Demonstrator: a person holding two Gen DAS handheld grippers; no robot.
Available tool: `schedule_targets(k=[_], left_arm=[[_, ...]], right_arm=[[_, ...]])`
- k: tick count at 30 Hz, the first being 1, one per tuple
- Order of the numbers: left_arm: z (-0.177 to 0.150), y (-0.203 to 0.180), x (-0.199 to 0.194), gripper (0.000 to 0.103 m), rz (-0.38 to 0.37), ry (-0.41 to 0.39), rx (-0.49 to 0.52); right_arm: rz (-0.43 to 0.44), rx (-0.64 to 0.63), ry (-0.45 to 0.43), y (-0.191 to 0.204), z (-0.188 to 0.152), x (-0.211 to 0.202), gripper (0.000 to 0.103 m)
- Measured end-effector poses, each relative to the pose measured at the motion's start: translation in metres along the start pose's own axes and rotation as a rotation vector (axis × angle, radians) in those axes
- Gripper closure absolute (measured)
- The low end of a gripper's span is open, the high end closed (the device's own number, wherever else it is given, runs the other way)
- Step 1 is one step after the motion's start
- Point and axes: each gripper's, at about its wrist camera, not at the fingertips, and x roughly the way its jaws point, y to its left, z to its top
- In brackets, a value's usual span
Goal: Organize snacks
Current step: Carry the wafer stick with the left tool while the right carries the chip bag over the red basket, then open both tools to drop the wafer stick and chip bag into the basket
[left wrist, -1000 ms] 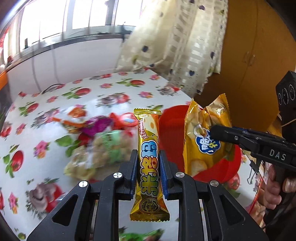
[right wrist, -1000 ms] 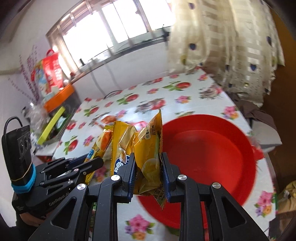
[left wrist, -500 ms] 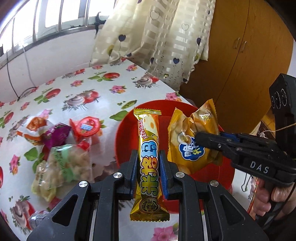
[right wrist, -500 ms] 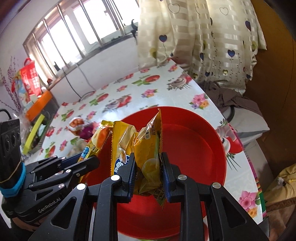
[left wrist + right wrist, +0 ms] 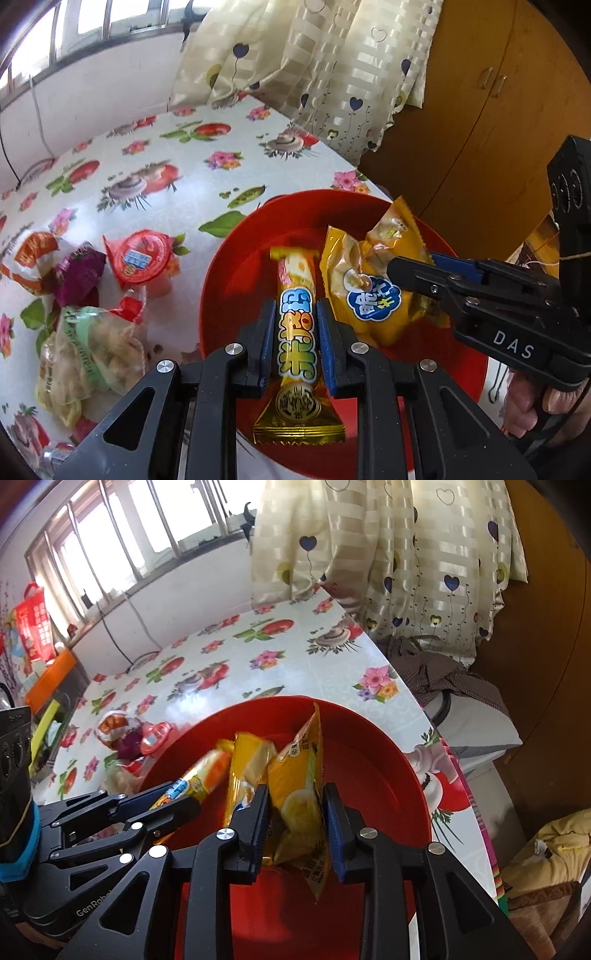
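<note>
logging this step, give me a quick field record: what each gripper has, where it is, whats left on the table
left gripper: shut on yellow snack stick, over the red bowl
right gripper: jaws have just been opening, yellow chip bag between them, over the bowl
bowl contents: none seen lying inside
left on table: red jelly cup, purple packet, orange-white packet, clear bag of pale snacks

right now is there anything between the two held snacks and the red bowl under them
Nothing visible. The left gripper holds the yellow snack stick and the right gripper has just been opening around the yellow chip bag; both hang directly over the red bowl, whose floor looks bare.
</note>
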Motion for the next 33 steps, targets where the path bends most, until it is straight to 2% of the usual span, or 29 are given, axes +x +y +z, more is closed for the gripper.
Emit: schedule_targets(k=[8, 14, 33], left_arm=[[-0.001, 0.002, -0.004, 0.080, -0.004, -0.001, -0.022], [-0.007, -0.002, -0.024, 0.080, -0.007, -0.033, -0.027], [-0.046, -0.004, -0.084, 0.080, 0.029, -0.093, -0.032]], right_arm=[[-0.015, -0.017, -0.031, 0.001, -0.002, -0.016, 0.063], [-0.019, -0.050, -0.061, 0.008, -0.005, -0.036, 0.056], [0.055, -0.163, -0.087, 0.061, -0.040, -0.079, 0.050]])
